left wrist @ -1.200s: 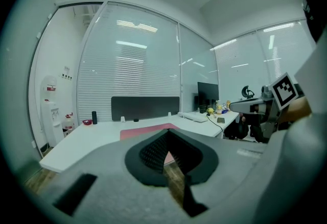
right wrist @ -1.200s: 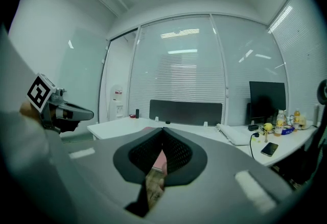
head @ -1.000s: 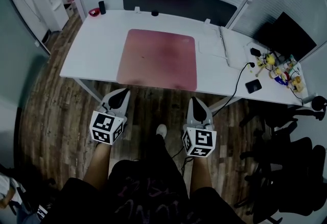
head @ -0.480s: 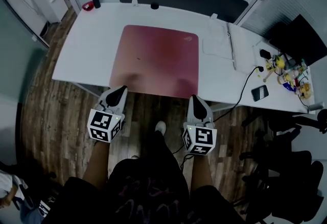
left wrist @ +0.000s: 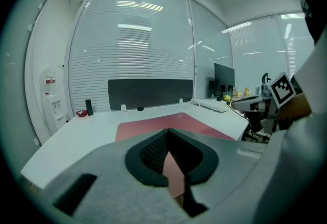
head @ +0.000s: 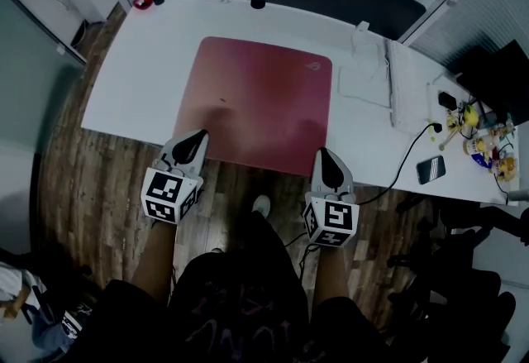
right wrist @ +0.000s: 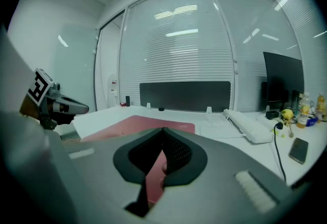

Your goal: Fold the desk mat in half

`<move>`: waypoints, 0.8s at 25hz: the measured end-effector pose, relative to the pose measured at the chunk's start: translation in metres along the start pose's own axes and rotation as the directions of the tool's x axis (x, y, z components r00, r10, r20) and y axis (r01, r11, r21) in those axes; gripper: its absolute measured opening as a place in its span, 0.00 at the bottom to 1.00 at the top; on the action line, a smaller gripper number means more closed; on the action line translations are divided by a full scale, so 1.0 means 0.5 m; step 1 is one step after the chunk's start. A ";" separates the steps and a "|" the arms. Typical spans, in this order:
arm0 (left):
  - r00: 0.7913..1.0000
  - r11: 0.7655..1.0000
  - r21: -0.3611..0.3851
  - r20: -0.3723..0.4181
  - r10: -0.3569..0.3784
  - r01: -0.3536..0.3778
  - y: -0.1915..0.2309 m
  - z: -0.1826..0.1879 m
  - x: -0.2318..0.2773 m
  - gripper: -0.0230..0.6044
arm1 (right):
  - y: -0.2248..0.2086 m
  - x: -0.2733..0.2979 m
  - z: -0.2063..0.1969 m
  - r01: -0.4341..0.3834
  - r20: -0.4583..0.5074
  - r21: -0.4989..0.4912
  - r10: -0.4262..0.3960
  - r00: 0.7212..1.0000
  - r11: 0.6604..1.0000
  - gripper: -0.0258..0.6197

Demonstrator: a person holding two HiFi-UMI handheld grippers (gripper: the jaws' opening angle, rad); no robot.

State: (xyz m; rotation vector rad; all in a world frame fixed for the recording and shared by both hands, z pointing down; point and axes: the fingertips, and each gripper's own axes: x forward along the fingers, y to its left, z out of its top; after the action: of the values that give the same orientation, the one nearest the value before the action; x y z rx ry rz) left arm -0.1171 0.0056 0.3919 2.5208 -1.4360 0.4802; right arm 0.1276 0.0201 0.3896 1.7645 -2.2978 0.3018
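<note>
Across the middle of the white table (head: pixel 132 88) the pink desk mat (head: pixel 256 101) lies flat and unfolded, with the left gripper (head: pixel 199 138) and right gripper (head: pixel 324 156) poised at its two near corners, fingers pressed together on nothing, probably spaced to lift that edge evenly.

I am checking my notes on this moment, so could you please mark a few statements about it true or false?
The desk mat lies flat and unfolded on the desk. True.
The left gripper is shut on the mat's near edge. False: it is shut, holding nothing.
The keyboard lies to the right of the mat. True.
The phone lies on the mat. False: it lies by the desk's right end, apart from the mat.
</note>
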 end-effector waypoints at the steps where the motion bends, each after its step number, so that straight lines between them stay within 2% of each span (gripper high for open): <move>1: 1.000 1.000 0.005 -0.002 0.000 0.000 0.003 0.006 0.012 0.04 | -0.009 0.010 0.000 -0.001 0.000 0.007 0.001 1.000 1.000 0.05; 10: 1.000 1.000 0.022 -0.009 0.002 -0.002 0.010 0.056 0.097 0.04 | -0.059 0.087 0.032 -0.030 0.002 0.010 0.030 1.000 0.999 0.05; 20: 0.999 0.999 0.022 -0.019 0.026 -0.026 0.016 0.077 0.124 0.04 | -0.095 0.112 0.055 -0.051 0.001 0.003 0.051 0.999 0.999 0.05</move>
State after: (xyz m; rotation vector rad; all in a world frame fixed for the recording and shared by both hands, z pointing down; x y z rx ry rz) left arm -0.0876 -0.0604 0.3793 2.5101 -1.4662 0.5254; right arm 0.1578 -0.0518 0.3818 1.7091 -2.3470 0.3138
